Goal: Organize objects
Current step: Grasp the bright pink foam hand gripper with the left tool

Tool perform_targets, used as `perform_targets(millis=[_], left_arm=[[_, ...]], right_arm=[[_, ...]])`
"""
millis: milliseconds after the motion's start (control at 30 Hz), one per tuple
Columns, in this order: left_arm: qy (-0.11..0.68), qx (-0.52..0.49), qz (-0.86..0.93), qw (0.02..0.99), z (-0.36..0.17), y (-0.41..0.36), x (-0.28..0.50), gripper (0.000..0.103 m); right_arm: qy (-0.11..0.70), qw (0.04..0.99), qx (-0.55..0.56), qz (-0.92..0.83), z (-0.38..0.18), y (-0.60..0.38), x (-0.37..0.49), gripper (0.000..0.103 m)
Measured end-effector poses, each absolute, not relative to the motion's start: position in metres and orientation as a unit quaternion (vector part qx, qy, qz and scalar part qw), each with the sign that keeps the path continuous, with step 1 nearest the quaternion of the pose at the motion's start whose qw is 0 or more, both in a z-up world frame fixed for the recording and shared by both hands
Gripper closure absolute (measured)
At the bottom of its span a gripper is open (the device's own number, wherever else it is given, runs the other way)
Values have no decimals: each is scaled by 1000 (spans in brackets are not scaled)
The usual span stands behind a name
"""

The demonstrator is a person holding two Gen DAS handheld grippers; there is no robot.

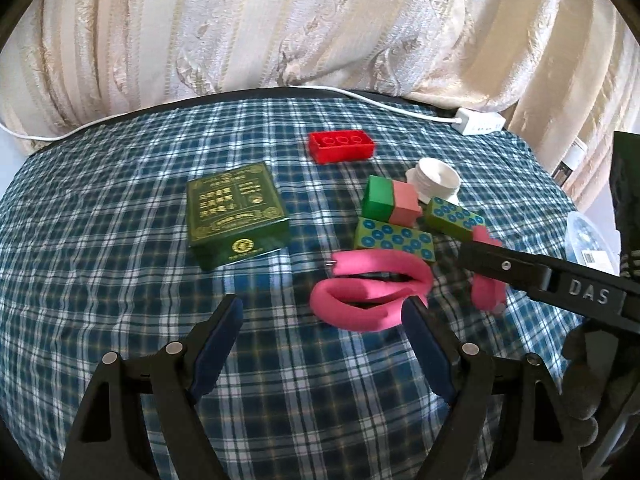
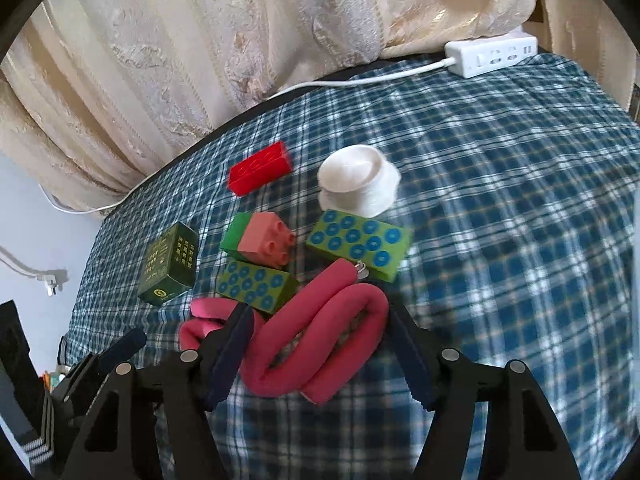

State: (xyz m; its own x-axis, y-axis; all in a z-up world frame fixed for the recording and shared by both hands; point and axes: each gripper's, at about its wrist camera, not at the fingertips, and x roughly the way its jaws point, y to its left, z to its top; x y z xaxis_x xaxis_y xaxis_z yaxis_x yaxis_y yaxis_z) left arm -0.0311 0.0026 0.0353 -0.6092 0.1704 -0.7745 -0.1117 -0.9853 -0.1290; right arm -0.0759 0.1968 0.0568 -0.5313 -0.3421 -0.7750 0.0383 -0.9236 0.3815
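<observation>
A long pink foam tube (image 2: 320, 344), bent into loops, lies on the checked tablecloth (image 2: 500, 200). My right gripper (image 2: 320, 336) has its pads pressed on both sides of one loop. In the left wrist view another loop of the tube (image 1: 372, 296) lies just ahead, and one right finger (image 1: 500, 264) crosses over the tube's far part. My left gripper (image 1: 326, 310) stands open, its right pad beside that loop. Behind lie two green blocks with blue dots (image 2: 360, 244) (image 2: 256, 286), a green-and-pink brick (image 2: 258, 240), a red brick (image 2: 260, 172), a white cap (image 2: 358, 186) and a dark green box (image 2: 170, 264).
A white power strip (image 2: 492, 54) and its cable lie along the table's far edge under a cream curtain (image 2: 240, 40). A clear plastic container (image 1: 588, 240) sits at the right edge in the left wrist view. Bare cloth spreads to the right of the blocks.
</observation>
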Motion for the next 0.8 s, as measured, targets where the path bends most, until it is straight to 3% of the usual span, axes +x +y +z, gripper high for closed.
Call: perform_targets(millis=[800], left_arm=[[-19,-448,886,113,20,31,-48,21]], right_arm=[[-189,106,455,-864,53,228,-54,32]])
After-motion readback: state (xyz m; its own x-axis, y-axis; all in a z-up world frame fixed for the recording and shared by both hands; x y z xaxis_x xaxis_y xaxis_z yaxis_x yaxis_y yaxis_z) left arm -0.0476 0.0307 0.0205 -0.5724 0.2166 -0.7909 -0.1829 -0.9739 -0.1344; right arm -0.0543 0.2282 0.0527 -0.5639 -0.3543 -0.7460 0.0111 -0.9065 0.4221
